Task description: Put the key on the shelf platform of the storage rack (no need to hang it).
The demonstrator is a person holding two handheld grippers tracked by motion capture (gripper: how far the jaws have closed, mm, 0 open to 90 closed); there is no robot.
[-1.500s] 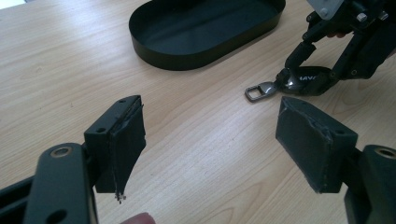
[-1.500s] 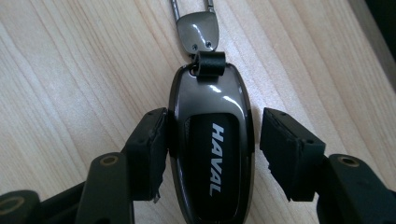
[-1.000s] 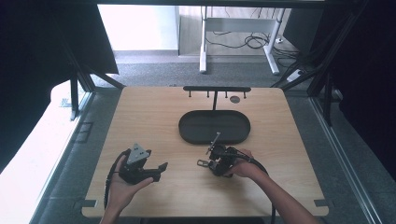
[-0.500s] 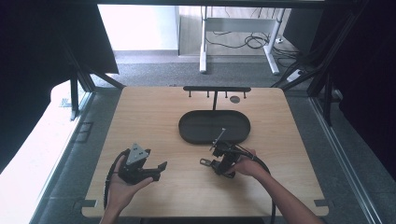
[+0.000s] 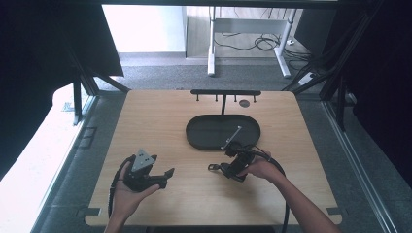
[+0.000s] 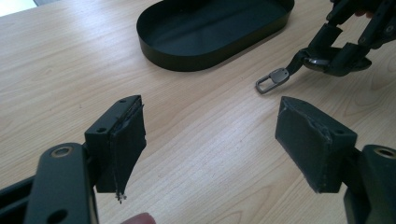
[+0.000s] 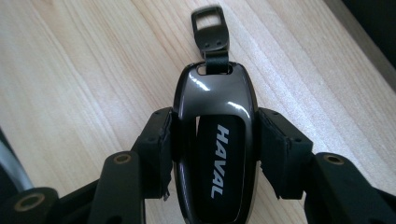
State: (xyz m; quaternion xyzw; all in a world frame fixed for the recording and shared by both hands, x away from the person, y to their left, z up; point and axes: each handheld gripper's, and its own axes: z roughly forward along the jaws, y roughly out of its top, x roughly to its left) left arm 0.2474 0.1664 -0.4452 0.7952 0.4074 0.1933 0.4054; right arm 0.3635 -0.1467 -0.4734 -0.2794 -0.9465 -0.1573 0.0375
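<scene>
On my left, the left gripper point(image 5: 167, 173) rests in my palm near the front edge of the wooden table point(image 5: 155, 121), jaws spread wide with nothing between them; in the left gripper view only bare wood lies between the pads.

Further right, the right gripper point(image 5: 217, 168) is clamped on a car key fob point(image 7: 215, 154), glossy dark grey with HAVAL printed on its face. The pads point(image 7: 161, 154) press its two long sides, and its short strap and metal loop point(image 7: 210, 21) stick out past the tips. From the left gripper view the fob looks lifted just clear of the wood, its loop point(image 6: 271, 81) hanging lowest. It sits just in front of the black oval tray point(image 5: 194, 138), with the hook rack point(image 5: 226, 92) at the table's far edge beyond.

My worry is the grip: the shell is smooth and curved, and the pads catch it only along its narrow edges, so a quick swing or tilt could let it slide out. The dangling loop could also snag the tray's rim if I carry it across too low.
</scene>
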